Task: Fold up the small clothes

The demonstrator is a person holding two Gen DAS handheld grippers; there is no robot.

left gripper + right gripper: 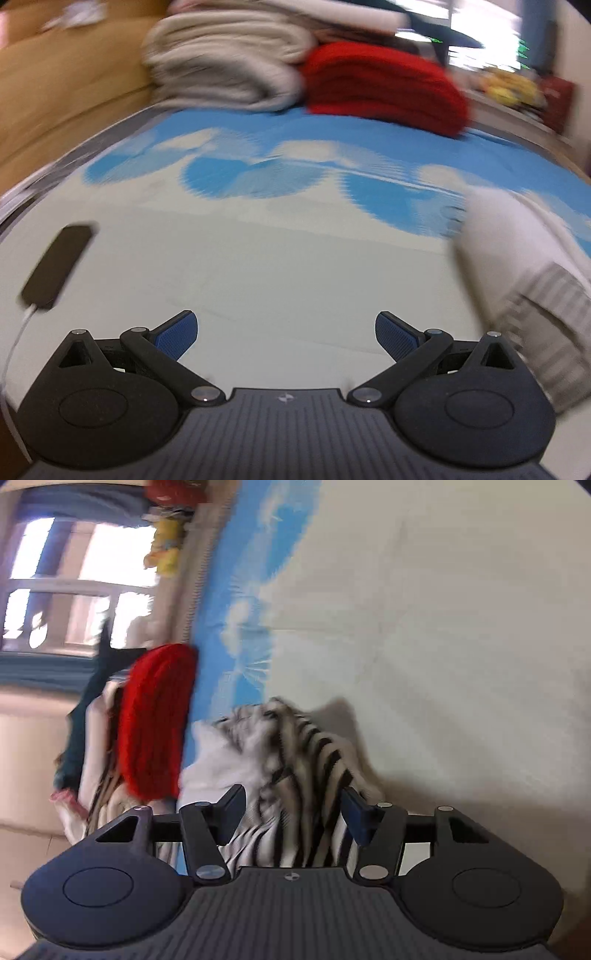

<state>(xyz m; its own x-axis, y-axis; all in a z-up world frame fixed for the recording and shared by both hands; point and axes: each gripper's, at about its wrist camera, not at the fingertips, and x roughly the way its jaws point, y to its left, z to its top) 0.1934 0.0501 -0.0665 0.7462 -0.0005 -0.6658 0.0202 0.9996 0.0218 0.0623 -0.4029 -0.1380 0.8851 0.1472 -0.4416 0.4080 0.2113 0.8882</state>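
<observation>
Striped garment bunched on the bed sheet, right gripper nearest
Cloth sits between its parted, unclamped jaws; left gripper, released and empty, has it off to its right

No words, numbers, labels or brand names can be read in either view. The only sign is a small round white emblem, split into quarters, on the ribbed dark grey plastic body of each gripper, centred near its front edge: on the left gripper's body and on the right gripper's body. It carries no lettering. Motion blur smears the rest too much for any print to be made out.
</observation>
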